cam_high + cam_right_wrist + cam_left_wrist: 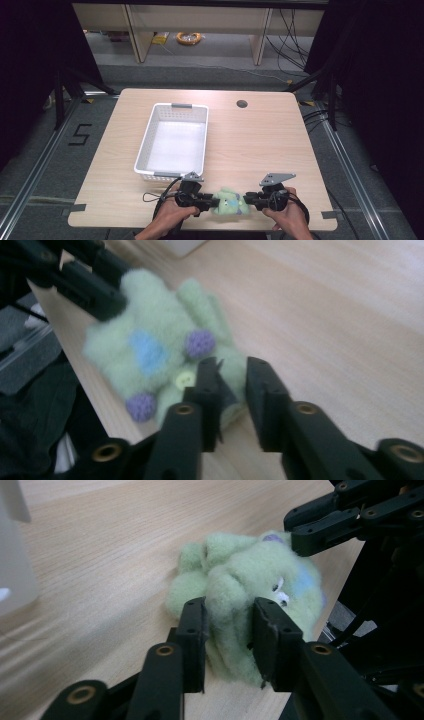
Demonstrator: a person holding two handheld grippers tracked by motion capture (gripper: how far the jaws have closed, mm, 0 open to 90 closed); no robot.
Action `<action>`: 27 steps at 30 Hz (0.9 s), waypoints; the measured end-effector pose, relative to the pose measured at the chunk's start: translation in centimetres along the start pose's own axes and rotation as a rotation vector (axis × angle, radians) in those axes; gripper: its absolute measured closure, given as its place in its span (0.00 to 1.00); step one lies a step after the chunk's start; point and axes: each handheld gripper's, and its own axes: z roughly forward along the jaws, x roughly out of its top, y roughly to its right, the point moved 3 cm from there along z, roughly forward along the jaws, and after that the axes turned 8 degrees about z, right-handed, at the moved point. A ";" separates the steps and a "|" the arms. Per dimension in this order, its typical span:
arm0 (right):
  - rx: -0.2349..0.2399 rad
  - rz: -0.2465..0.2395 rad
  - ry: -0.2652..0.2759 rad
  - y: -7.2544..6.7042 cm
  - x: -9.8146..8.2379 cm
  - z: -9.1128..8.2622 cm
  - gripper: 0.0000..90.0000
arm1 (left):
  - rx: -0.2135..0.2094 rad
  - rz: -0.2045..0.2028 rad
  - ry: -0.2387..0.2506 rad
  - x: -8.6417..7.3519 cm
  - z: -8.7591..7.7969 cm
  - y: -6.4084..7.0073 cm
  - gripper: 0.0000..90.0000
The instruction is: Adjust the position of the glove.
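Wooden table [260, 145] carries a green plush toy [228, 201] at its near edge, the left gripper [229, 625] and right gripper [231, 390] each clamped on it. Farther back-left stands a white basket [150, 132]; bare wood lies rightward.

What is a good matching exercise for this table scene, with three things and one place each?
Things:
1. basket
2. soft toy
3. round hole

Places:
A. far right part of the table top
B. near edge, between the two tongs
C. left of the middle of the table

Pairs: 1-C, 2-B, 3-A
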 end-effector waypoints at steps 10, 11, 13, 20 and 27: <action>0.000 0.059 0.019 -0.6 0.1 0.1 0.69 | 0.006 -0.038 -0.007 0.0 -0.3 0.3 0.53; -0.008 0.029 0.014 -0.3 0.1 0.2 0.68 | 0.002 -0.046 -0.004 -0.1 -0.2 0.3 0.52; -0.012 0.041 0.024 -0.2 0.1 0.5 0.67 | 0.017 -0.050 -0.023 -0.2 0.0 0.4 0.52; -0.011 0.058 -0.042 0.2 -0.2 1.1 0.63 | 0.012 -0.055 -0.039 -0.5 0.7 0.2 0.56; 0.017 0.106 -0.059 0.7 -0.4 1.5 0.62 | -0.010 -0.053 -0.032 -0.7 1.3 0.2 0.60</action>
